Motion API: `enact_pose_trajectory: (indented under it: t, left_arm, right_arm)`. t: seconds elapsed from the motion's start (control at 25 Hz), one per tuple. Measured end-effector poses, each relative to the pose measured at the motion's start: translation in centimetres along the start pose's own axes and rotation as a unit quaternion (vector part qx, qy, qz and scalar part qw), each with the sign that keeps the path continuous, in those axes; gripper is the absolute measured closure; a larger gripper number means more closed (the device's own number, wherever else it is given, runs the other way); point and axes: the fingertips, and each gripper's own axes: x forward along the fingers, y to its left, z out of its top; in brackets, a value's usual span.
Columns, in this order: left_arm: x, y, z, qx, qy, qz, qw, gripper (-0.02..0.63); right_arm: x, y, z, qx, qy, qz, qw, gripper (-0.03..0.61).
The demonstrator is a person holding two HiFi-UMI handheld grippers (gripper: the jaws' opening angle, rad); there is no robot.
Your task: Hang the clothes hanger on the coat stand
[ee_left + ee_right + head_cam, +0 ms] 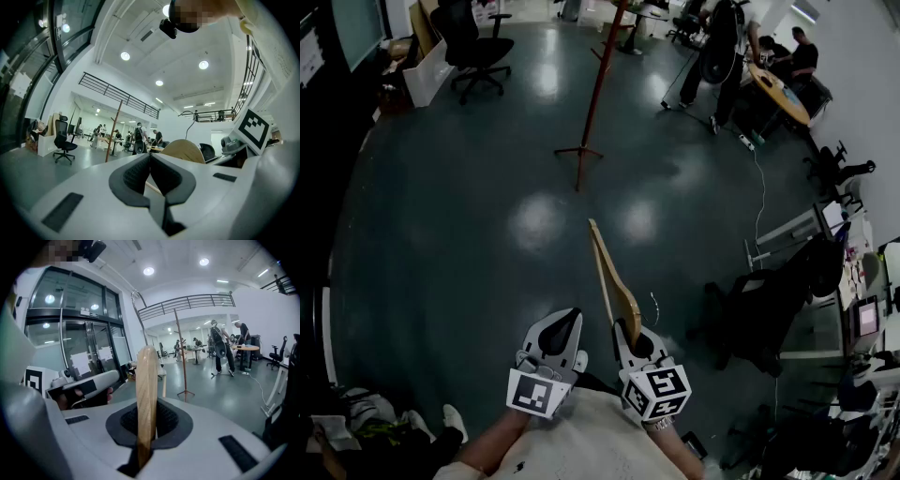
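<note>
Wooden hanger (609,277) pinched edge-on by right gripper (630,330), left gripper (569,319) closed, open floor (469,187) before coat stand (592,94).

Wooden hanger (146,394), glossy floor (469,187)

The hanger (146,394) was seen in pale tan with fine grain, the coat stand (599,84) in reddish brown, the floor (441,206) in dark teal.

The person wears a cream top (581,441). Just ahead of that top, the left gripper (565,319) and the right gripper (630,330) are smooth pale grey shells with black ribbed pads (133,176). Each carries, nearest the top, a white cube (534,392) printed with black square markers.
</note>
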Motion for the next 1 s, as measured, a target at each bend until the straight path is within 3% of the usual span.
enact_pose_trajectory:
  t: [0.36, 0.56, 0.8, 1.0]
  left_arm:
    - [0.3, 1.8, -0.2, 0.013, 0.012, -0.028, 0.9994, 0.601]
    - [2.2, 1.5, -0.8, 0.029, 0.020, -0.041, 0.9985, 0.601]
    - [9.4, 1.4, -1.6, 0.042, 0.012, -0.027, 0.9987, 0.601]
    - [19.9, -2.4, -4.5, 0.054, 0.036, -0.009, 0.9978, 0.601]
  right_arm:
    - [0.9, 1.0, -0.3, 0.015, -0.011, -0.016, 1.000, 0.552]
    - [1.5, -1.5, -0.2, 0.025, -0.010, -0.018, 0.999, 0.552]
    - [3.9, -8.2, 1.3, 0.006, -0.007, -0.013, 1.000, 0.552]
    - [6.3, -19.4, 4.5, 0.004, -0.005, 0.010, 1.000, 0.552]
